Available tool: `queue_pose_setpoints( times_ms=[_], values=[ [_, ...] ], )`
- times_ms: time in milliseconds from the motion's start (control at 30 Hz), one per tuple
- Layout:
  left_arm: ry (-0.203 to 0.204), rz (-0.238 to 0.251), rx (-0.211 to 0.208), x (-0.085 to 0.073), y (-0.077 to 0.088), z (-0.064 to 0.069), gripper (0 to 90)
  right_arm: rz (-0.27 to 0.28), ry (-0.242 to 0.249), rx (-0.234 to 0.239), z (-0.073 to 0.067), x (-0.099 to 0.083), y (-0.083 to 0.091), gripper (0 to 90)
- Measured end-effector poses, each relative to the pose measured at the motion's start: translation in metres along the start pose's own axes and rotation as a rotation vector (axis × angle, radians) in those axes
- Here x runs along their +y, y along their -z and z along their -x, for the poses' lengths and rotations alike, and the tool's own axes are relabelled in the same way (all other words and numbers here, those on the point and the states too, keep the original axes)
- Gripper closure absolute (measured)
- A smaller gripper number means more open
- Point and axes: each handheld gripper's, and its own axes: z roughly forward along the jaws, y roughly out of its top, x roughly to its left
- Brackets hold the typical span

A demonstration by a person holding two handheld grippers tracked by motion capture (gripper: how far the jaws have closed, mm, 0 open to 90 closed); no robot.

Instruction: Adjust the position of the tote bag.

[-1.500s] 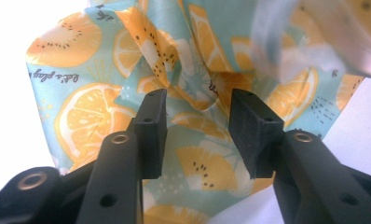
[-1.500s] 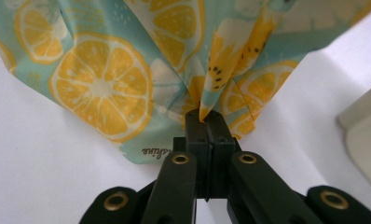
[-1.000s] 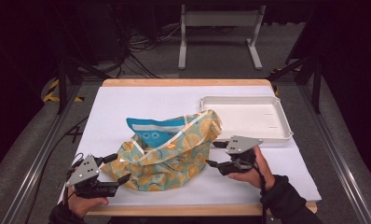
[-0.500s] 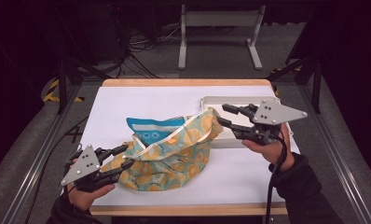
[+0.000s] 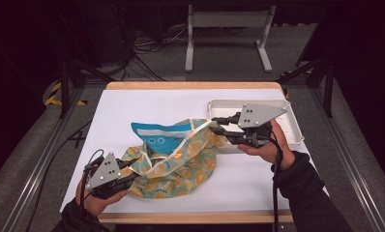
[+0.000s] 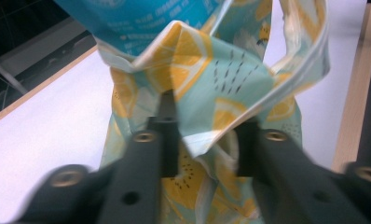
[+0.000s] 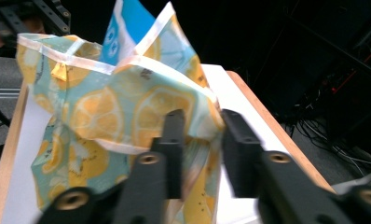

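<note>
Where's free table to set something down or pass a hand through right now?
Free: the white table behind the blue pouch, to the far edge; the strip left of the lemon-print bag; the front right corner. Crowded: the middle, where the left gripper and right gripper clamp the bag's ends, and the white tray at right.

1. Left gripper point(image 5: 127, 170): black body topped by a grey three-cornered plate with small dark holes.
2. Right gripper point(image 5: 218, 124): the same build, with a black cable trailing down.
3. Black jaws carry brass-coloured screws.
4. Sleeves look dark, possibly black.
</note>
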Motion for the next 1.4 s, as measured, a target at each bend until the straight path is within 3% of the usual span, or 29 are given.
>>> queue_pose_setpoints(
  times_ms=[100,200,300,400,500,600,633,667,733,767,867,900,967,1033,1100,1133,1233,1300,1400],
  values=[
    [-0.017,0.008,-0.014,-0.003,0.005,0.002,87.9,0.000,0.022,0.007,-0.006,-0.004,0.004,88.3],
    [-0.043,-0.012,-0.013,-0.004,0.008,0.005,88.8,-0.003,0.049,0.029,-0.014,-0.009,0.010,88.6],
    [-0.044,-0.023,-0.006,-0.006,0.008,0.005,88.6,-0.031,0.071,0.026,-0.020,-0.016,0.011,87.9],
    [-0.029,-0.038,-0.001,-0.011,0.004,0.004,88.4,-0.059,0.049,0.027,-0.020,-0.026,0.007,88.0],
    [-0.059,-0.095,0.001,-0.016,-0.005,0.006,88.5,-0.096,0.023,0.031,-0.020,-0.039,-0.001,88.3],
    [-0.062,-0.108,-0.005,-0.018,-0.008,0.005,88.5,-0.131,0.016,0.043,-0.022,-0.048,-0.008,88.4],
    [-0.048,-0.099,-0.007,-0.018,-0.007,0.004,88.1,-0.148,0.010,0.046,-0.023,-0.052,-0.011,87.0],
    [-0.037,-0.090,-0.014,-0.018,-0.005,0.003,88.1,-0.153,0.002,0.058,-0.022,-0.054,-0.011,80.0],
    [-0.036,-0.080,-0.003,-0.017,-0.001,0.003,88.1,-0.156,-0.014,0.054,-0.019,-0.053,-0.009,55.5],
    [-0.041,-0.072,-0.001,-0.016,0.003,0.002,88.0,-0.141,-0.033,0.049,-0.016,-0.051,-0.006,55.1],
    [-0.059,-0.064,-0.006,-0.014,0.009,0.004,87.8,-0.025,-0.075,0.047,-0.007,-0.039,0.012,48.9],
    [-0.059,-0.064,-0.006,-0.014,0.009,0.004,87.8,-0.025,-0.075,0.047,-0.007,-0.039,0.012,48.9],
    [-0.072,-0.066,-0.023,-0.015,0.009,0.005,87.4,0.053,-0.090,0.062,-0.005,-0.031,0.021,55.1],
    [-0.081,-0.077,-0.036,-0.016,0.006,0.007,86.4,0.068,-0.104,0.020,-0.005,-0.025,0.020,63.1],
    [-0.087,-0.090,-0.040,-0.016,0.003,0.008,81.5,0.054,-0.101,0.015,-0.008,-0.023,0.011,64.8],
    [-0.074,-0.088,-0.035,-0.016,0.003,0.007,66.9,0.019,-0.079,0.035,-0.012,-0.023,0.000,66.8],
    [0.022,-0.011,-0.024,-0.016,0.011,0.001,48.3,-0.011,-0.086,0.045,-0.013,-0.026,-0.010,74.0],
    [0.037,0.014,-0.030,-0.016,0.015,-0.002,45.5,-0.018,-0.092,0.062,-0.013,-0.029,-0.013,77.6],
    [0.101,0.069,-0.002,-0.015,0.026,-0.009,38.1,-0.078,-0.076,0.111,-0.018,-0.038,-0.026,86.1]
  ],
)
